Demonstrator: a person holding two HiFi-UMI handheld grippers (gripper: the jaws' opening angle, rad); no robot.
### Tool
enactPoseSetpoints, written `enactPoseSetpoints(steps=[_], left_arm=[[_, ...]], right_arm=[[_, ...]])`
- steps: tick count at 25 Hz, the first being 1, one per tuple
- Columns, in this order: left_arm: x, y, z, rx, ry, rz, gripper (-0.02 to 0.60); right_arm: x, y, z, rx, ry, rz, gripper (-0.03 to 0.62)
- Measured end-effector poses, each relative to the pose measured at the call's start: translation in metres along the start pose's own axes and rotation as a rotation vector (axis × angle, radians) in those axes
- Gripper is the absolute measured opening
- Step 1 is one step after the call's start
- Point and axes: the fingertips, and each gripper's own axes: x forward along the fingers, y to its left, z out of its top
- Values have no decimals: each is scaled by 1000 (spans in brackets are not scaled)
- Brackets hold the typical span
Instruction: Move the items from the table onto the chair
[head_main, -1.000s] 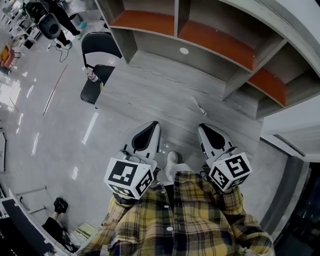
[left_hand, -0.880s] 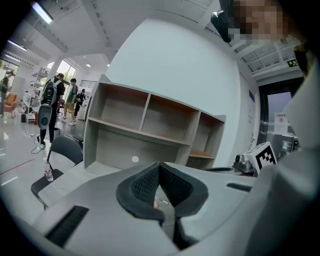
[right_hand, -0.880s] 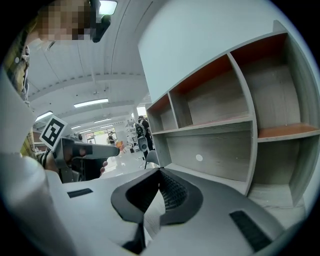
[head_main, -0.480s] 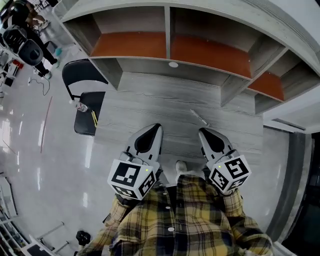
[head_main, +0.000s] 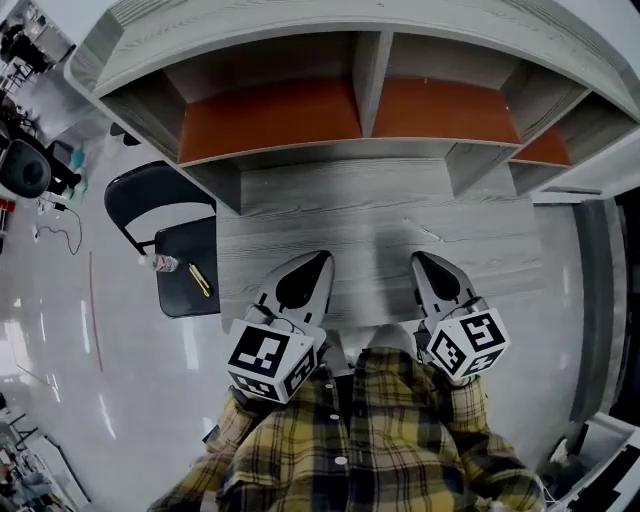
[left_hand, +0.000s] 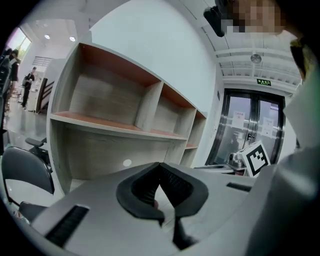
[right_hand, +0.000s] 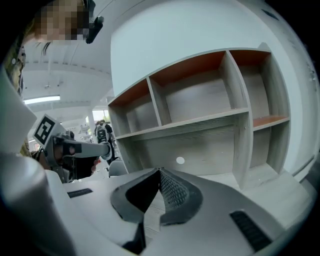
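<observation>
A black chair (head_main: 182, 298) stands left of the grey wooden table (head_main: 330, 215). On its seat lie a small clear bottle (head_main: 161, 264) and a thin yellow item (head_main: 201, 281). One thin pale pen-like item (head_main: 429, 232) lies on the table, ahead of my right gripper (head_main: 421, 259). My left gripper (head_main: 321, 260) hovers over the table's near edge, a hand's width right of the chair. Both are held close to my body. In the left gripper view the left gripper (left_hand: 160, 164) is shut and holds nothing. The right gripper (right_hand: 160, 170) is also shut and holds nothing.
A shelf unit (head_main: 370, 70) with orange-brown boards rises at the back of the table. The chair's back (left_hand: 25, 172) shows at the left. Glass doors (left_hand: 250, 125) stand to the right. People and an office chair (head_main: 25, 165) are far off on the glossy floor to the left.
The head view has swung so the table and shelves sit squarely ahead, and the chair has slid down to the left. Both grippers stay shut, close to my body.
</observation>
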Motion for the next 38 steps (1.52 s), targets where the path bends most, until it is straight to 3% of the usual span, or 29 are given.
enactPoseSetpoints(steps=[10, 20, 26, 32, 36, 38], left_arm=[[7, 5, -15, -32, 42, -59, 5], [31, -9, 0, -12, 14, -20, 5], [36, -16, -3, -10, 39, 13, 5], [34, -16, -13, -32, 67, 67, 5], [26, -10, -22, -62, 87, 111, 5], [23, -7, -24, -62, 97, 128, 5]], right_arm=[[4, -23, -31, 55, 88, -105, 18], [13, -84, -39, 8, 145, -107, 18], [24, -122, -65, -52, 264, -59, 20], [39, -145, -109, -122, 457, 83, 23], [56, -162, -143, -196, 560, 127, 26], [62, -170, -158, -216, 598, 134, 62]])
